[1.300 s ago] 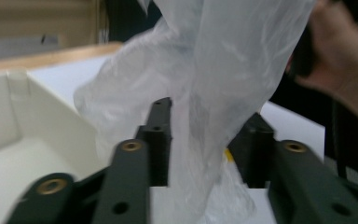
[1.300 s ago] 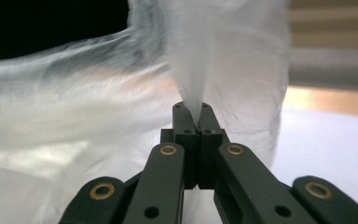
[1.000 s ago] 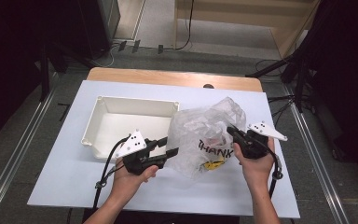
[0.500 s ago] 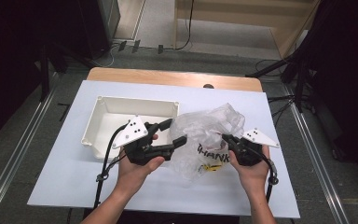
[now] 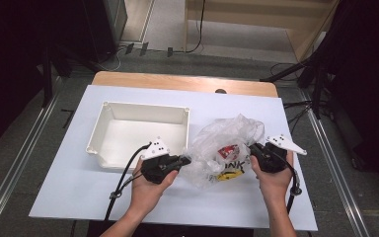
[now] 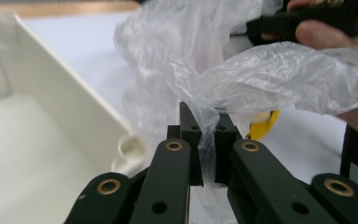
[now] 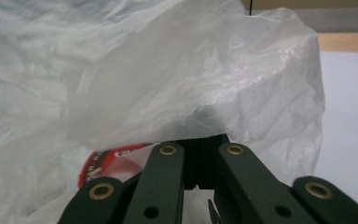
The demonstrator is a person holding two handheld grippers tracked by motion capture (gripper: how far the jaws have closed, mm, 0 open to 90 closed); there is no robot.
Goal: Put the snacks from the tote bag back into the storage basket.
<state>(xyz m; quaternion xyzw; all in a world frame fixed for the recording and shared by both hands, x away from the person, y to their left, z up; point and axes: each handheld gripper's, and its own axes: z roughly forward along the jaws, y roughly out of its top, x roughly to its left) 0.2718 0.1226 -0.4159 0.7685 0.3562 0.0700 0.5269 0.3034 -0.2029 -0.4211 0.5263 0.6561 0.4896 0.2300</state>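
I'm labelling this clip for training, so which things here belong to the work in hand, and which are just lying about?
In the job:
- plastic bag, clear and crumpled, with red and yellow items inside
- left gripper, shut on a fold of the bag
- right gripper, shut on the bag's other side

Lying about:
- white bin, beside the bag
- table

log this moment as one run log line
left gripper: just closed on plastic bag | right gripper: shut on bag | white tray: empty

A lab-like recording room is suggested by black curtains (image 5: 24,59) at 9 o'clock and floor cables (image 5: 197,34) at 12.
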